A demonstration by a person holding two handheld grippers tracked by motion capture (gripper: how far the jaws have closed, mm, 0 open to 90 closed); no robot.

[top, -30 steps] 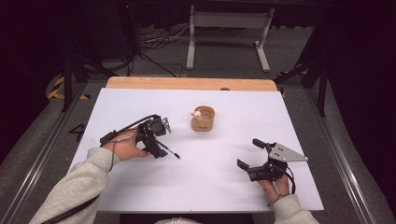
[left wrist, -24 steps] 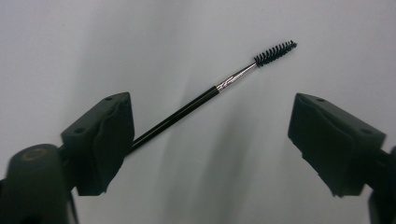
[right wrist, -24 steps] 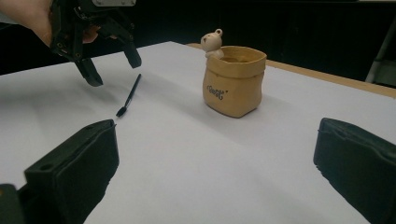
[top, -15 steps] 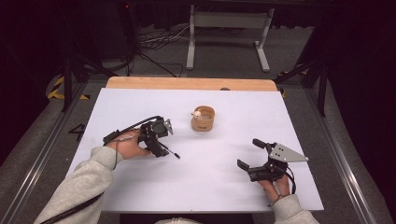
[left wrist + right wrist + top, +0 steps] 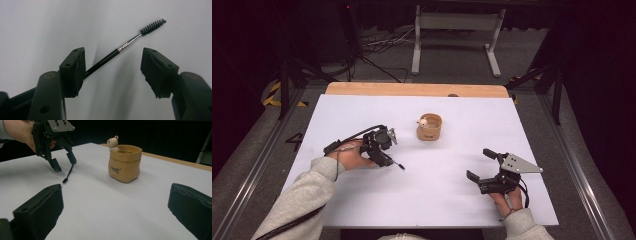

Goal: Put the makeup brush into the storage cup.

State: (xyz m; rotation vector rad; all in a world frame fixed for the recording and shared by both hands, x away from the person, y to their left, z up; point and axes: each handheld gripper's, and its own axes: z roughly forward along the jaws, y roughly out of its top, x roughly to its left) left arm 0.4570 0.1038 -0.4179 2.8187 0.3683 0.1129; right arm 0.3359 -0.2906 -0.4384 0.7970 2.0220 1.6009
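Brush (image 5: 117, 51): a thin black wand with a silver ferrule and a dark spiral bristle head; it is seen lying on the bench (image 5: 362, 112), left of centre, with the bristle end pointing away from the left hand. In the high view it is seen at (image 5: 393, 162), and in the right gripper view at (image 5: 68, 174).
Left tongs (image 5: 112, 72): held low over the brush; the jaws are set wide apart. The handle end of the brush passes just beside the left jaw's pad; whether it touches cannot be told. The far jaw is well clear of the wand. In the high view they are seen at (image 5: 384, 145), and in the right gripper view at (image 5: 63, 161), pointing down at the bench.
Right tongs (image 5: 115, 207): held near the bench's near right part, seen at (image 5: 479, 167) in the high view; the jaws are spread wide, with nothing between them.
Pot (image 5: 429, 127): a tan sack-shaped pot with a small bear figure on its rim, upright near the bench's middle, well apart from both tongs; seen at (image 5: 125, 163) in the right gripper view.
Bench: covered in white, with a bare wooden strip at the far edge.
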